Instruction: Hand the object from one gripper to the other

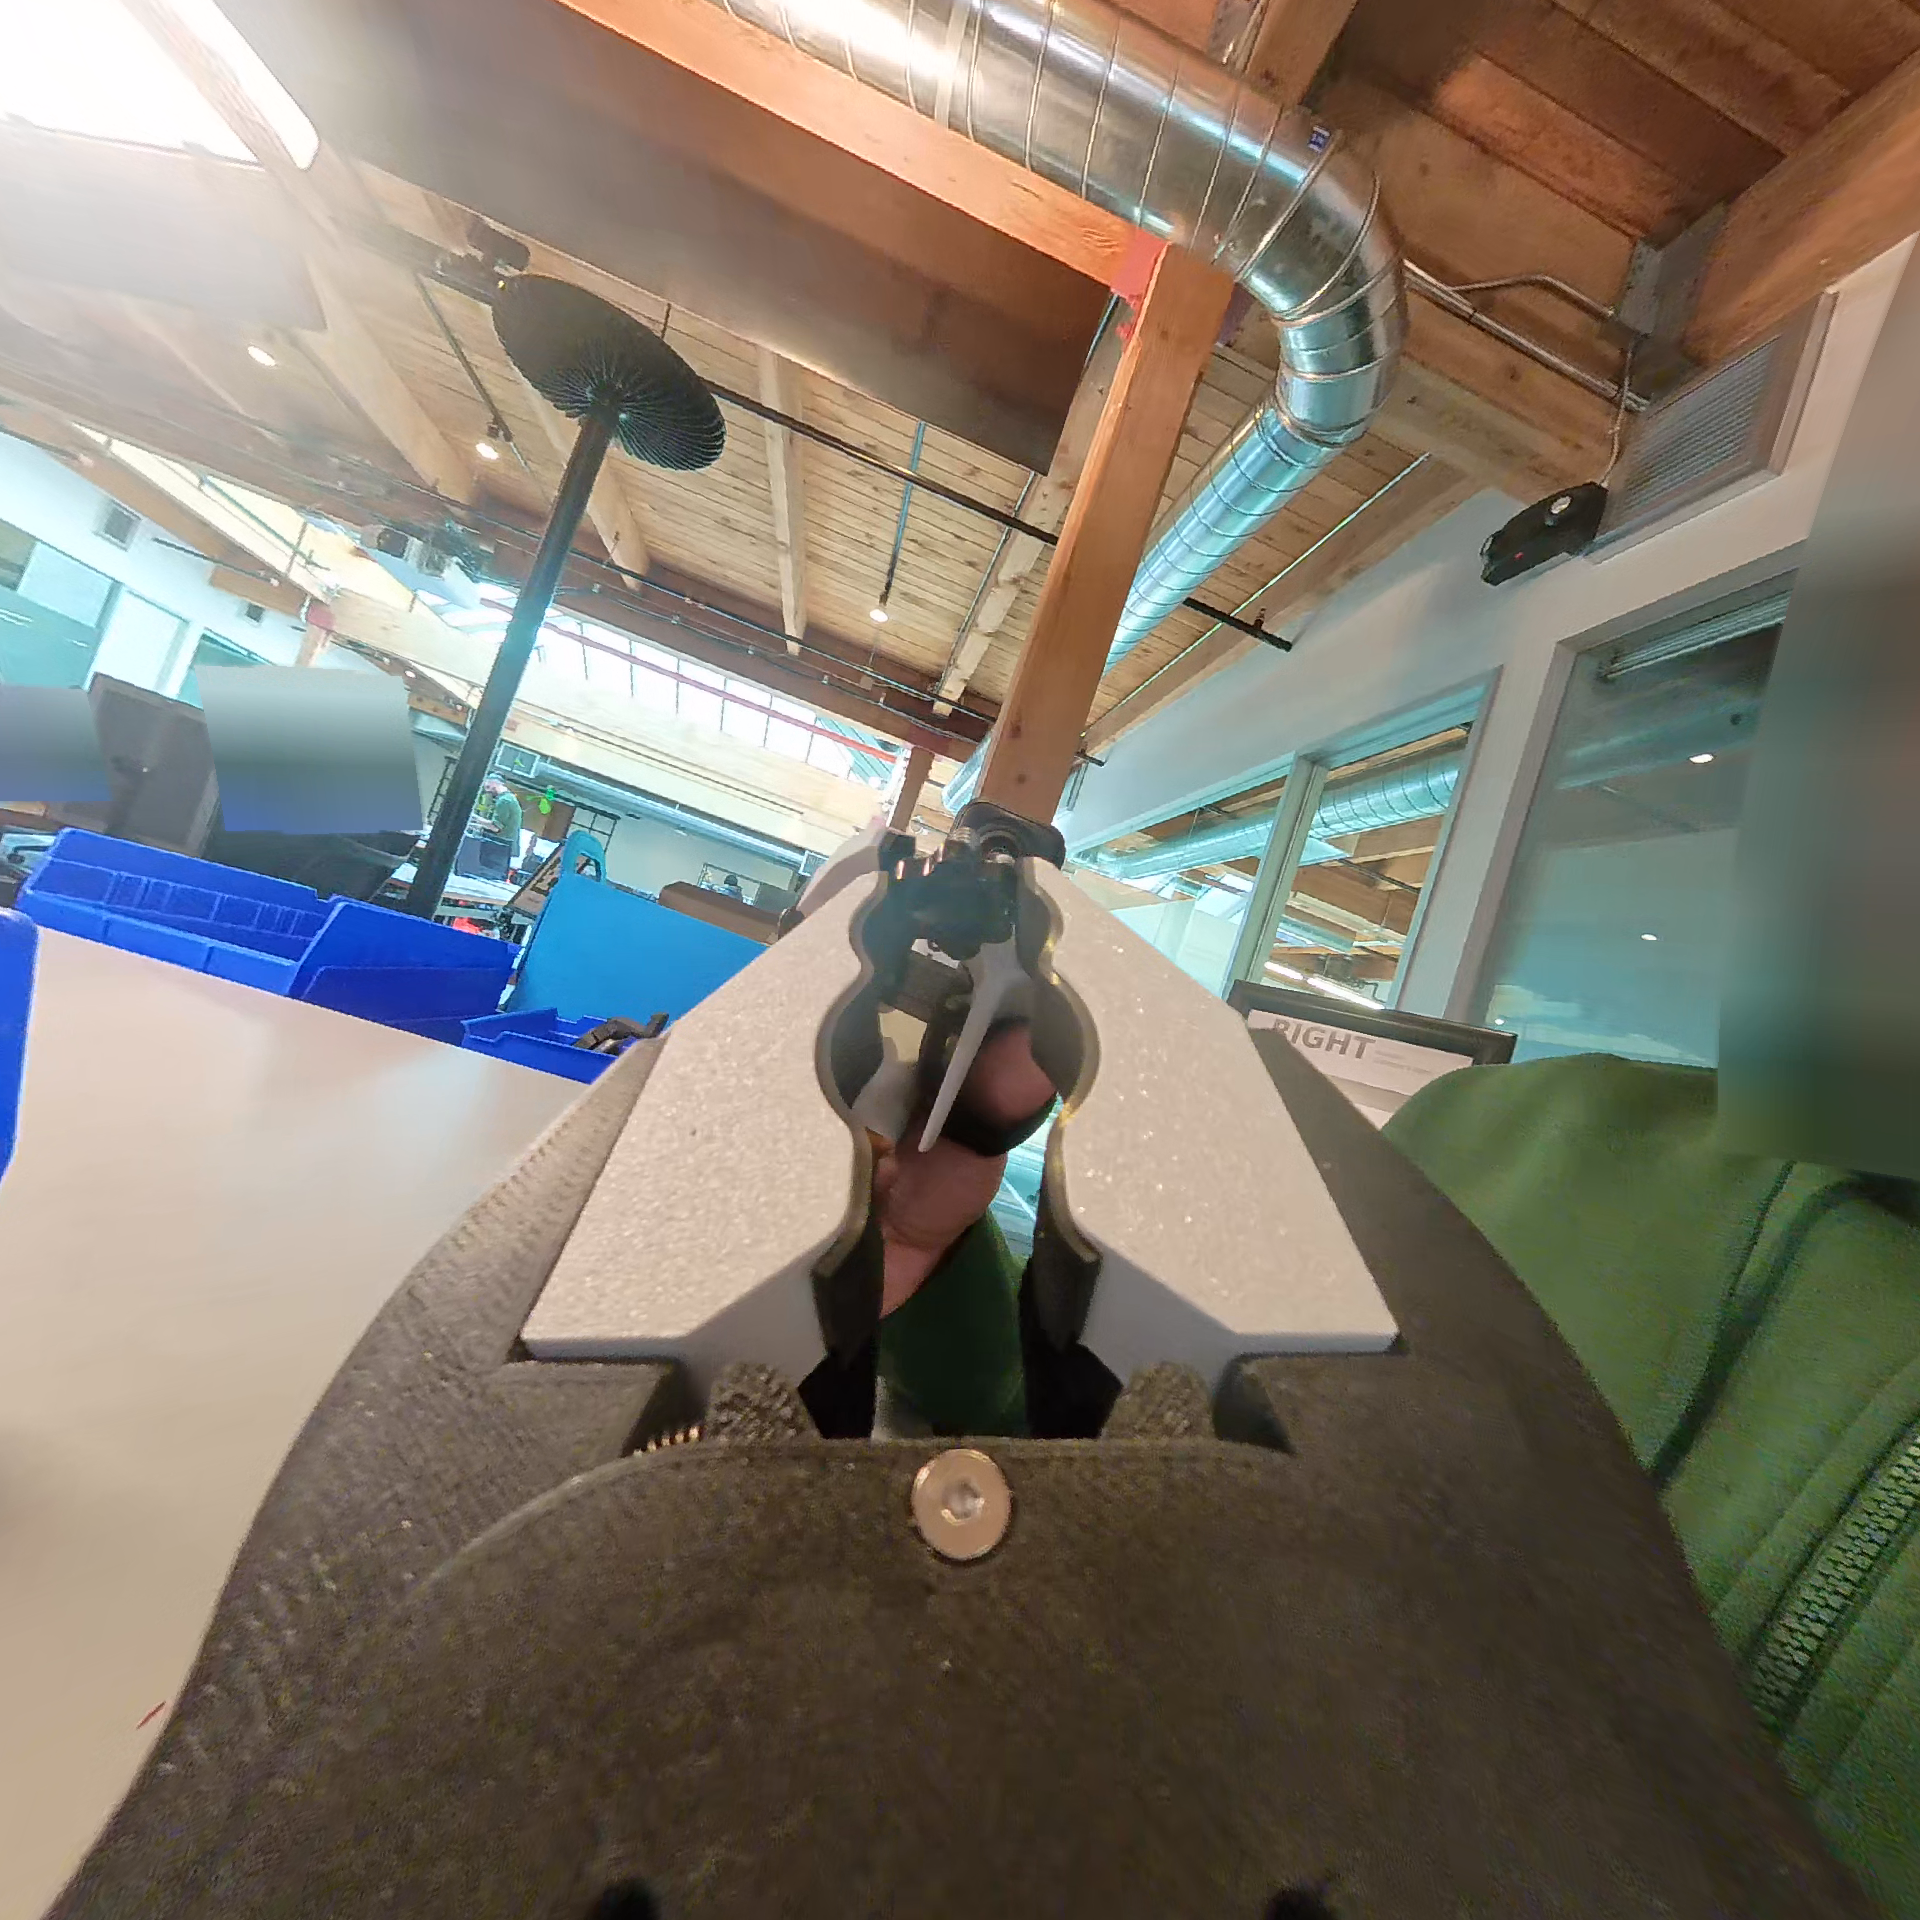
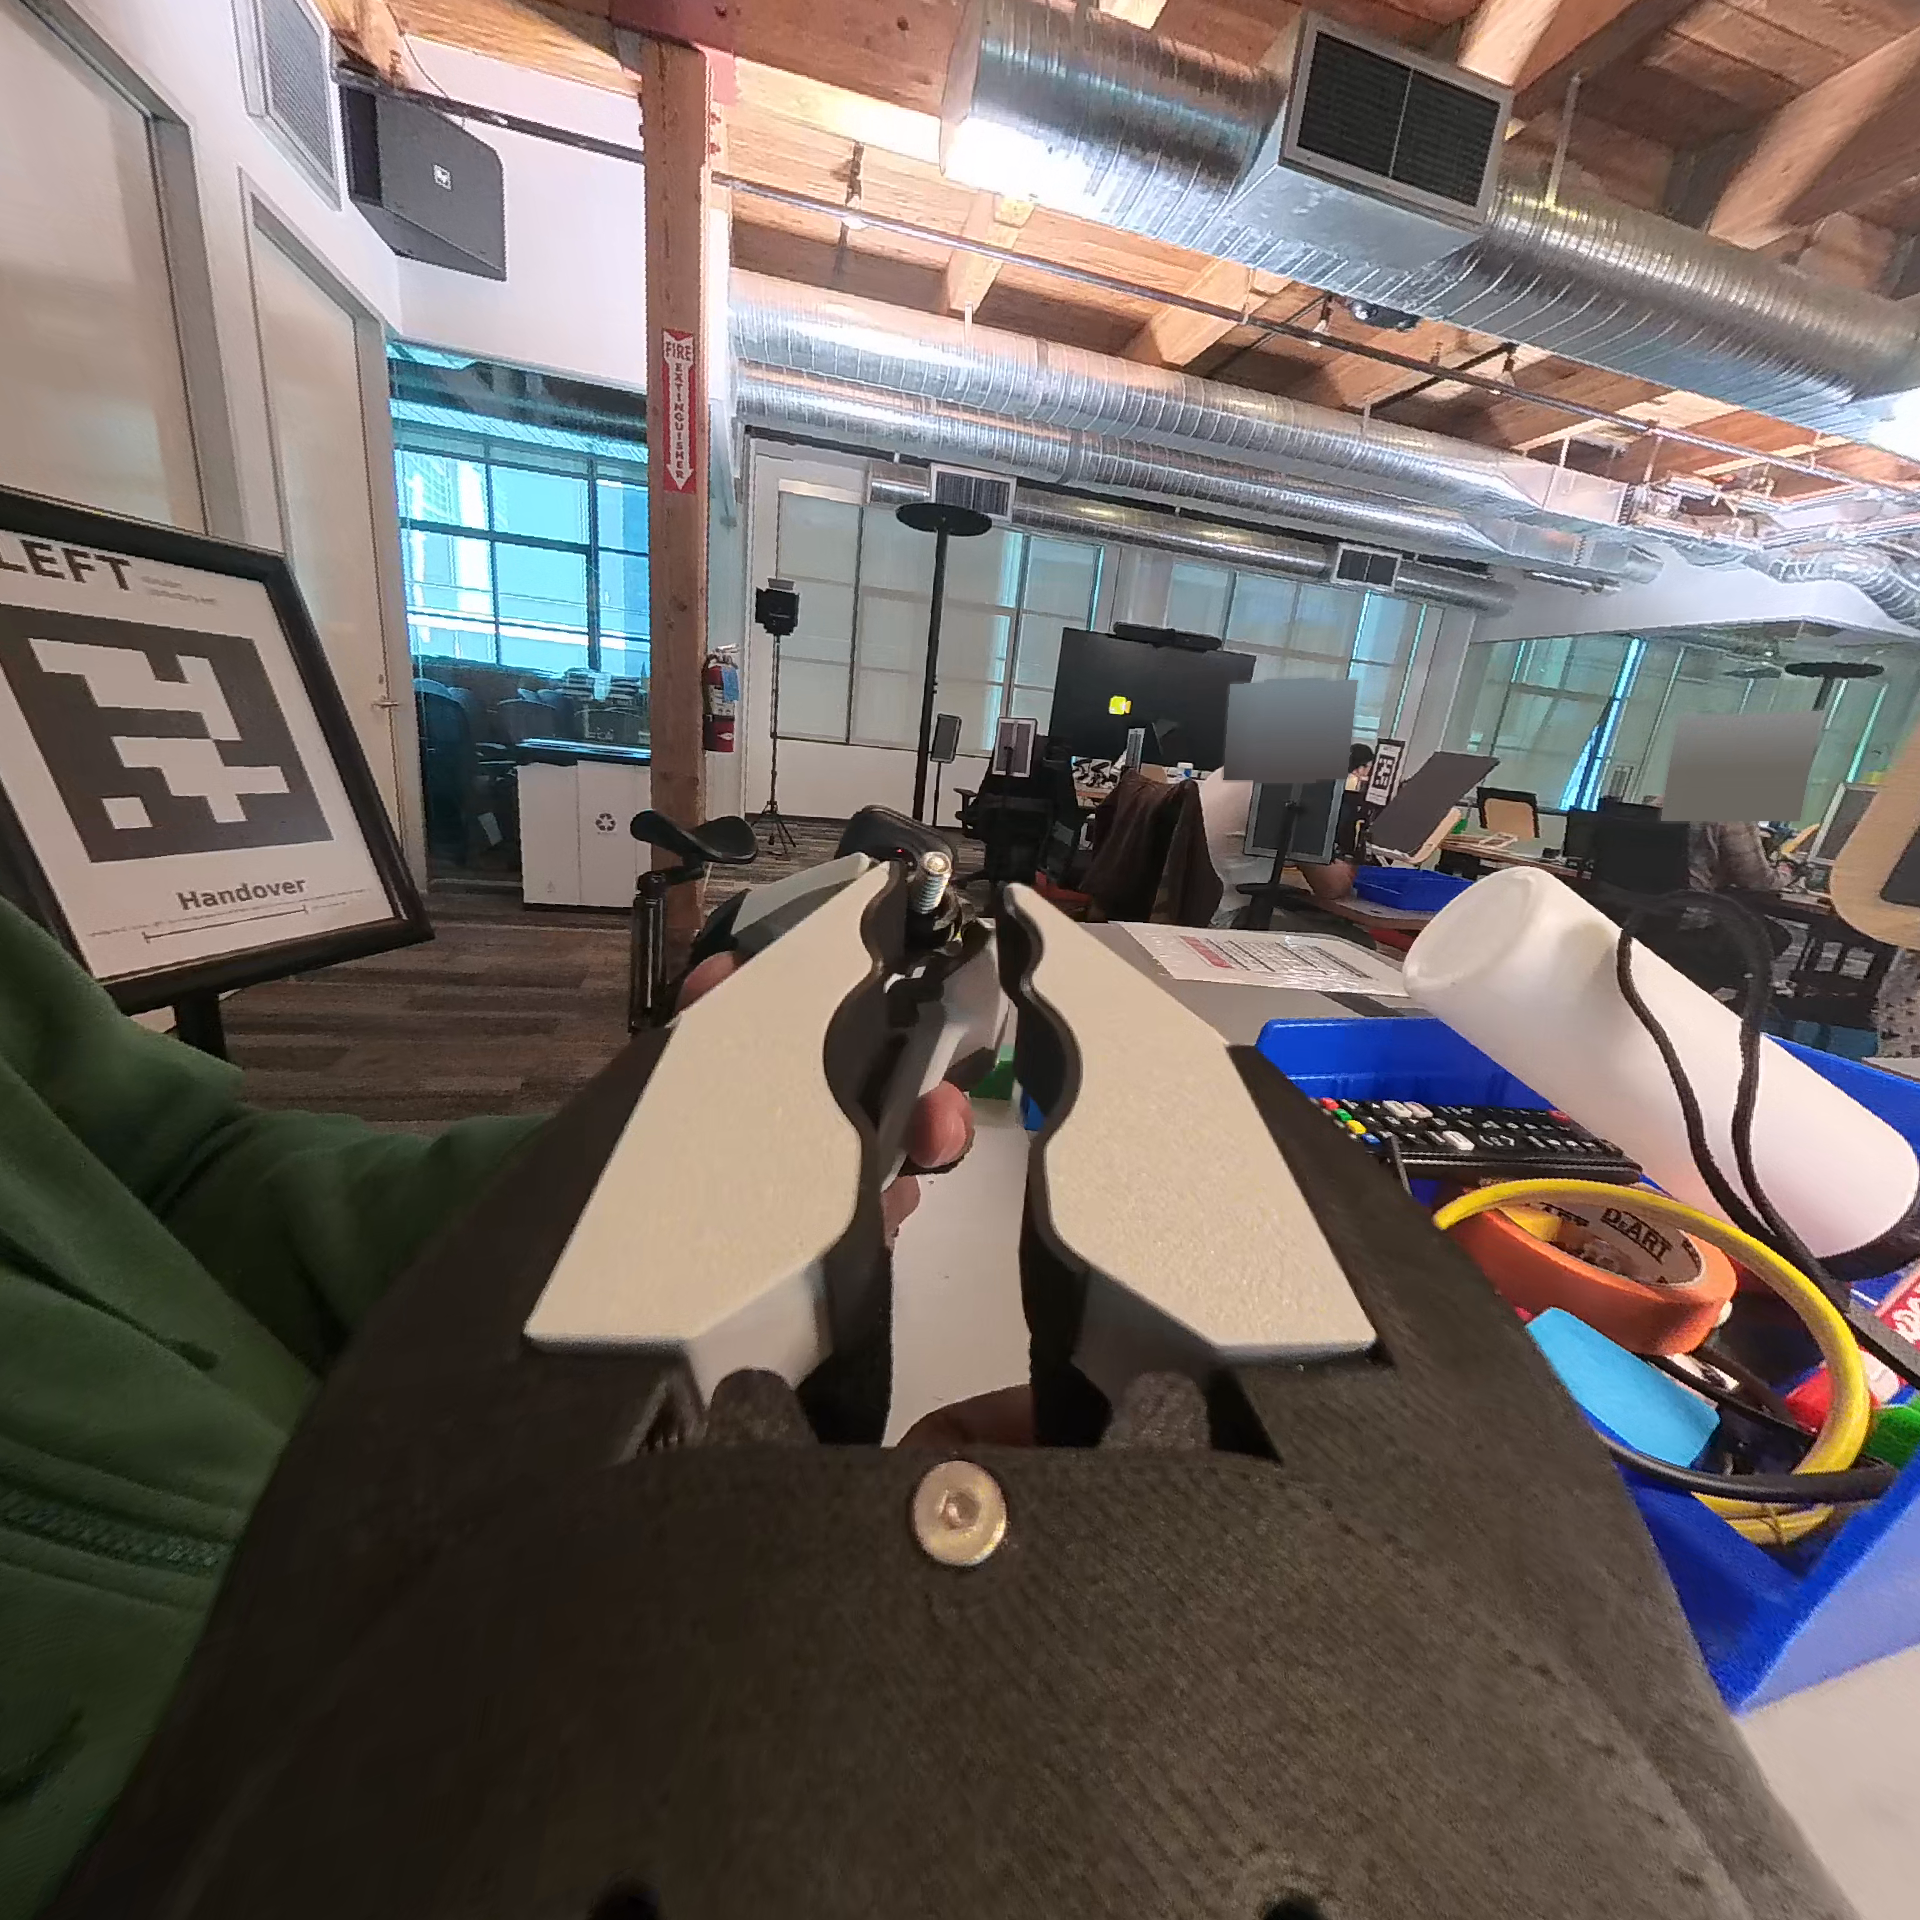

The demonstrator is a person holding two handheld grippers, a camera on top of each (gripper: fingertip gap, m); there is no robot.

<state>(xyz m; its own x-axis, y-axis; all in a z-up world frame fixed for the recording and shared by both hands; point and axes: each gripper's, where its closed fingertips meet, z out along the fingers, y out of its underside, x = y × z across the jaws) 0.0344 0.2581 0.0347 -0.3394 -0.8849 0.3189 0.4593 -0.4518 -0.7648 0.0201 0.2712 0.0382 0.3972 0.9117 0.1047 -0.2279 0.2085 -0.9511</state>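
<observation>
Gripping black threaded object (image 1: 961, 894), wavy grey hand-held gripper (image 1: 961, 883)

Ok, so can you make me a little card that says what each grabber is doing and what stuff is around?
left gripper: closed on the black screw part, held up in the air
right gripper: tips on either side of the same part; grip unclear
stage: mid hand-over, grippers tip to tip
blue bin: beside the right gripper, holding a white tube, a remote and an orange tape roll
table: white, below
</observation>
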